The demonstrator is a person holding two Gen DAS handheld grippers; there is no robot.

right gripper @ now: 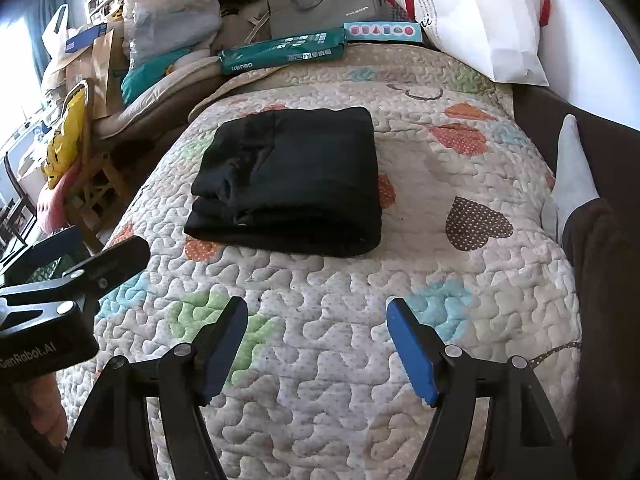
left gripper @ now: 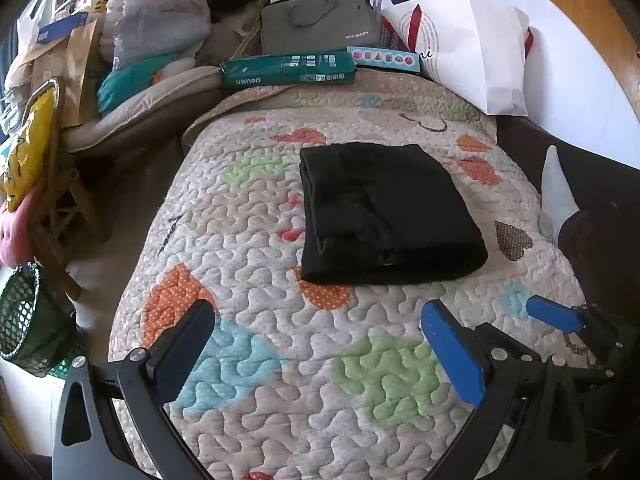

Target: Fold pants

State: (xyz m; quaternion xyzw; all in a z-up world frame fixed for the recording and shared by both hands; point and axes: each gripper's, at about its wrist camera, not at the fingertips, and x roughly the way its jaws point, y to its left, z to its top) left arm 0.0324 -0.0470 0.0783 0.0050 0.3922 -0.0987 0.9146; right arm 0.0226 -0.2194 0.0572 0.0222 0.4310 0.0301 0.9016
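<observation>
Black pants (left gripper: 384, 212) lie folded into a compact rectangle on the quilted bedspread (left gripper: 280, 360); they also show in the right wrist view (right gripper: 292, 180). My left gripper (left gripper: 316, 320) is open and empty, hovering over the quilt short of the pants. My right gripper (right gripper: 316, 316) is open and empty, also short of the pants. The right gripper's blue finger (left gripper: 554, 314) shows at the right of the left wrist view. The left gripper (right gripper: 96, 256) shows at the left of the right wrist view.
A green paper ream (left gripper: 288, 70), a grey laptop bag (left gripper: 320, 20) and a white paper bag (left gripper: 472, 52) line the far edge. Piled bags and clothes (left gripper: 140, 40) crowd the left. A green mesh basket (left gripper: 28, 320) sits low left. A socked foot (left gripper: 556, 192) rests at right.
</observation>
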